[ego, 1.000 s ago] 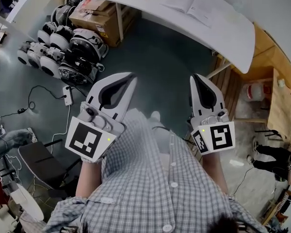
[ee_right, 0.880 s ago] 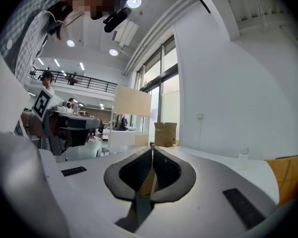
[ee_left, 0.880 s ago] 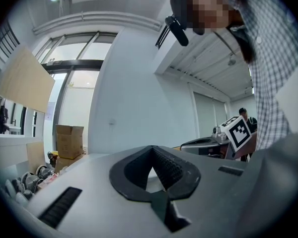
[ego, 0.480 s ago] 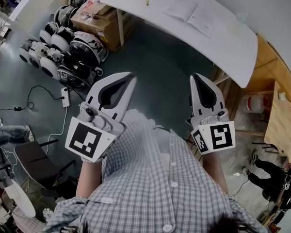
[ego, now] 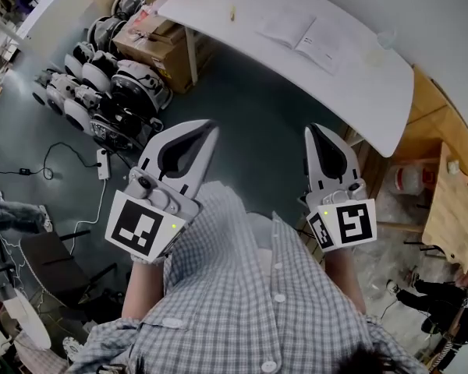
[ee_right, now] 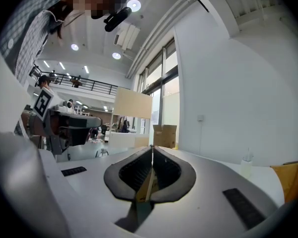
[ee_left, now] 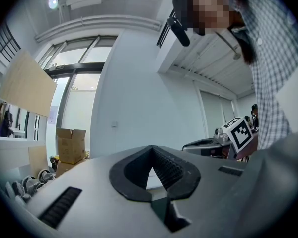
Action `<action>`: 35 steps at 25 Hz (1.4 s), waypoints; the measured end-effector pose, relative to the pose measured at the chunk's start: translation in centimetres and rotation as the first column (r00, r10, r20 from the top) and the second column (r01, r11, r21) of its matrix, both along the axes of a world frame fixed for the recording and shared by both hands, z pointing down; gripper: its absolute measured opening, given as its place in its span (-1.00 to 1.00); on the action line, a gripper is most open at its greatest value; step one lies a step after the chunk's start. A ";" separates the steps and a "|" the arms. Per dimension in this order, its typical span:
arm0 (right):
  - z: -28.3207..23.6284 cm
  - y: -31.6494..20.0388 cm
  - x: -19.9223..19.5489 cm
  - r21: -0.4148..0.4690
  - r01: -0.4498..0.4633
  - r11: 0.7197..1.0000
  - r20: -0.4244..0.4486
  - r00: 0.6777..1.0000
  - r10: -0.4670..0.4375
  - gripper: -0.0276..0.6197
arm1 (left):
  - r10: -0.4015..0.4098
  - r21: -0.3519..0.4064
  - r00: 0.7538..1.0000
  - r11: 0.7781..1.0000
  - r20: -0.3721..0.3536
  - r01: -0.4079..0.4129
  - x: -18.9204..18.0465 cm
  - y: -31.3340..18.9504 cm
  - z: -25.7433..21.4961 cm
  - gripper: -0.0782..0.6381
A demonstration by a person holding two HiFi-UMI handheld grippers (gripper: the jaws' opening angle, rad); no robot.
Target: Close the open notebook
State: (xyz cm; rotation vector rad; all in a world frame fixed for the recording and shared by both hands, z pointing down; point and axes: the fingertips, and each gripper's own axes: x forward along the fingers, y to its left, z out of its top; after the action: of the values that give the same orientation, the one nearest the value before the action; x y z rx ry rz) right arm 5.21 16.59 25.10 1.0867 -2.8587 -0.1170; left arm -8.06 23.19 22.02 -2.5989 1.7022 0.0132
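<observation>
Left claw (ego: 210, 125) and right claw (ego: 310, 129): both shut, nothing between the jaws, held level before the person's chest. Ahead and well apart from them, the notebook (ego: 300, 33) lies open on the white worktop (ego: 359, 76). Risk noted: a shut tip pushed at one cover could shove the notebook along the smooth surface, or crease a page, rather than fold it closed.

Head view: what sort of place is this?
Probably a robotics workshop or lab: white-and-black robot units stand on the floor, cardboard boxes sit by a white table, and cables trail about.
</observation>
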 end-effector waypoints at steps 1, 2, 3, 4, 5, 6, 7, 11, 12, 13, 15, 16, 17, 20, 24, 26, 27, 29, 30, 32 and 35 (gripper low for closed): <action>0.0 -0.3 0.3 -0.001 -0.001 1.000 0.001 1.000 0.001 -0.85 | -0.003 -0.010 1.000 1.000 0.003 0.003 0.2 -0.2 0.1 -0.76; 0.0 -0.6 0.5 -0.001 -0.003 1.000 0.002 1.000 0.003 -0.85 | -0.004 -0.016 1.000 1.000 0.006 0.004 0.5 -0.4 0.1 -0.76; 0.0 -0.8 0.7 0.000 -0.005 1.000 0.004 1.000 0.005 -0.85 | -0.003 -0.019 1.000 1.000 0.009 0.003 0.7 -0.6 0.1 -0.76; 0.0 -1.0 0.9 0.002 -0.008 1.000 0.007 1.000 0.008 -0.85 | -0.001 -0.016 1.000 1.000 0.012 0.001 0.8 -0.6 0.1 -0.76; -0.1 -1.0 1.0 0.005 -0.009 1.000 0.010 1.000 0.009 -0.85 | 0.002 -0.008 1.000 1.000 0.013 -0.001 0.9 -0.7 0.0 -0.76; -0.2 -1.1 1.1 0.008 -0.012 1.000 0.012 1.000 0.011 -0.85 | 0.005 -0.001 1.000 1.000 0.013 -0.005 1.0 -0.8 -0.1 -0.76; -0.2 -1.1 1.2 0.009 -0.015 1.000 0.014 1.000 0.015 -0.85 | 0.009 0.002 1.000 1.000 0.012 -0.009 1.1 -0.9 -0.1 -0.76; -0.2 -1.2 2.1 0.006 -0.042 0.999 0.017 0.999 0.042 -0.85 | 0.033 0.017 0.999 0.999 0.007 -0.033 1.7 -1.4 -0.6 -0.76; -0.2 -1.2 2.4 0.004 -0.050 0.999 0.017 0.999 0.050 -0.85 | 0.042 0.021 0.999 0.999 0.007 -0.042 1.9 -1.5 -0.7 -0.76; -0.1 -1.2 2.7 0.002 -0.058 0.998 0.017 0.998 0.058 -0.85 | 0.049 0.019 0.999 0.999 0.008 -0.049 2.1 -1.6 -0.7 -0.76; 0.2 -1.2 3.2 -0.002 -0.074 0.997 0.016 0.997 0.074 -0.85 | 0.064 0.006 0.998 0.998 0.008 -0.064 2.6 -1.9 -0.4 -0.76; 0.3 -1.3 3.5 -0.005 -0.081 0.997 0.014 0.997 0.081 -0.85 | 0.070 -0.004 0.997 0.998 0.008 -0.070 2.7 -2.0 -0.2 -0.76; 0.5 -1.4 3.7 -0.007 -0.088 0.996 0.012 0.996 0.088 -0.85 | 0.075 -0.008 0.997 0.997 0.007 -0.075 2.8 -2.1 0.0 -0.76; 0.7 -1.8 3.9 -0.011 -0.102 0.995 0.006 0.995 0.102 -0.85 | 0.087 0.005 0.996 0.996 -0.002 -0.087 2.9 -2.7 0.0 -0.76; 0.8 -2.5 3.3 -0.006 -0.105 0.994 0.001 0.994 0.105 -0.85 | 0.092 -0.007 0.996 0.996 -0.006 -0.092 2.4 -3.6 0.3 -0.76; 0.9 -2.9 2.9 -0.007 -0.111 0.994 -0.001 0.994 0.111 -0.85 | 0.099 -0.006 0.995 0.995 -0.011 -0.099 2.2 -4.4 0.4 -0.76; 0.9 -3.2 2.8 -0.008 -0.117 0.993 -0.002 0.993 0.117 -0.85 | 0.103 -0.006 0.995 0.995 -0.013 -0.104 2.0 -4.8 0.5 -0.76; 1.0 -4.0 2.7 -0.009 -0.129 0.992 -0.005 0.992 0.129 -0.85 | 0.116 -0.009 0.993 0.993 -0.015 -0.116 1.8 -5.8 0.6 -0.76; 1.0 -4.4 2.8 -0.010 -0.137 0.991 -0.005 0.991 0.137 -0.85 | 0.124 -0.007 0.992 0.992 -0.016 -0.124 1.8 -6.4 0.6 -0.76; 1.0 -5.3 2.9 -0.013 -0.154 0.988 -0.006 0.988 0.154 -0.85 | 0.144 0.006 0.989 0.990 -0.019 -0.144 1.9 -7.7 0.3 -0.76; 1.0 -6.8 2.9 -0.018 -0.181 0.983 -0.008 0.983 0.181 -0.85 | 0.171 -0.015 0.985 0.985 -0.008 -0.171 1.9 -9.4 0.8 -0.76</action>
State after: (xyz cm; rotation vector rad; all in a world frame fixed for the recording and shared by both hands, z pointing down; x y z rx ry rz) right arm 8.15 9.76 26.14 1.3326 -2.7325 -0.0817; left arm -6.21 13.74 22.78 -2.7508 1.4814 0.0132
